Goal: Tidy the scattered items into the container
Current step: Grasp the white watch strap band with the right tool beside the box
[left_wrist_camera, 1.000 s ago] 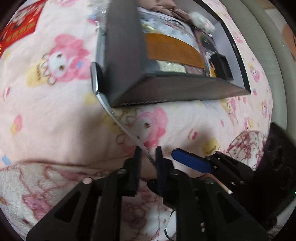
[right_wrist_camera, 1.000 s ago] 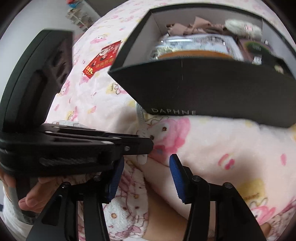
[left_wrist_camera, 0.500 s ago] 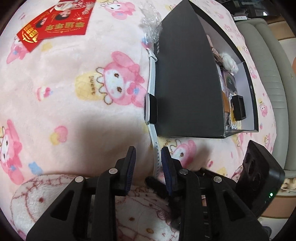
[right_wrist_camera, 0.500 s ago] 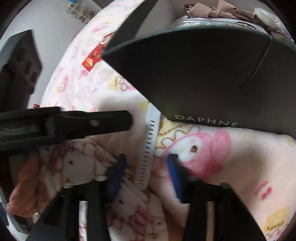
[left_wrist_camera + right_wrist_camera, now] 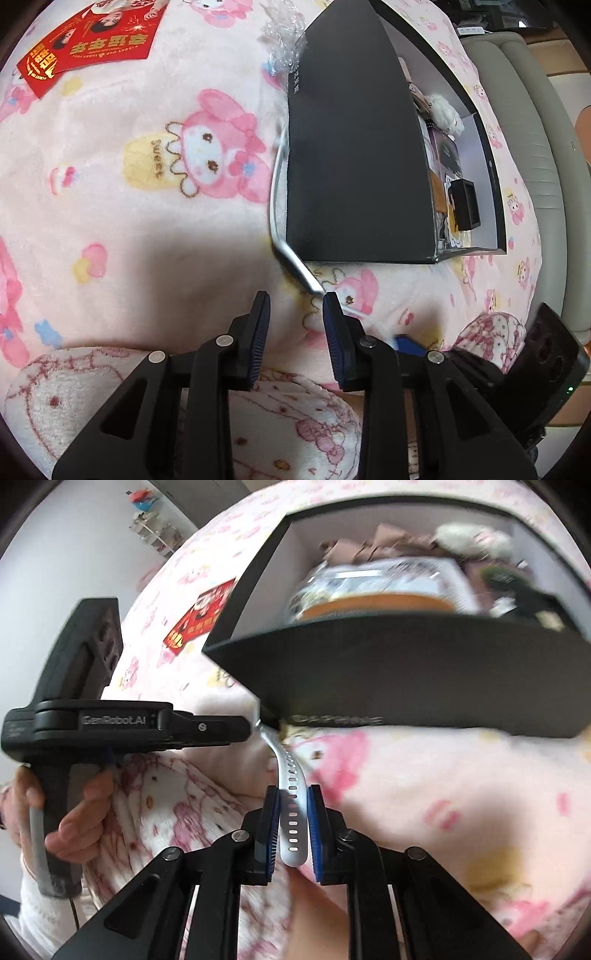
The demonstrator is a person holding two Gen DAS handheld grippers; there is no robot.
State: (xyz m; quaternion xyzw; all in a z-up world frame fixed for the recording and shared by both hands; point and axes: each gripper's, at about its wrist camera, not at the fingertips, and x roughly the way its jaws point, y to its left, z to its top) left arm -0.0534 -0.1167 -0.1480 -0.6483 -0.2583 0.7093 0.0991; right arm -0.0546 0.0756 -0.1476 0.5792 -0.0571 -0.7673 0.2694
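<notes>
A white watch lies on the pink blanket against the black box's (image 5: 354,166) near wall, its strap (image 5: 299,269) running toward me. The strap's perforated end (image 5: 290,771) sits between the pads of my right gripper (image 5: 293,790), whose jaws are closing and press it on both sides. My left gripper (image 5: 295,299) is open over bare blanket, and the strap passes just behind its right fingertip. From the right wrist, the left gripper (image 5: 243,729) hovers left of the strap. The box (image 5: 406,672) holds several items. The watch face is hidden.
A red envelope (image 5: 88,44) lies at the far left of the blanket, and bubble wrap (image 5: 284,48) sits by the box's far corner. A grey padded edge (image 5: 528,147) runs along the right. A person's fluffy sleeve (image 5: 184,406) and hand (image 5: 74,812) are close below.
The right jaws have narrowed from wide apart onto the watch strap. The strap, earlier between the left pads, now lies to the right of them, and the left jaws stand wider.
</notes>
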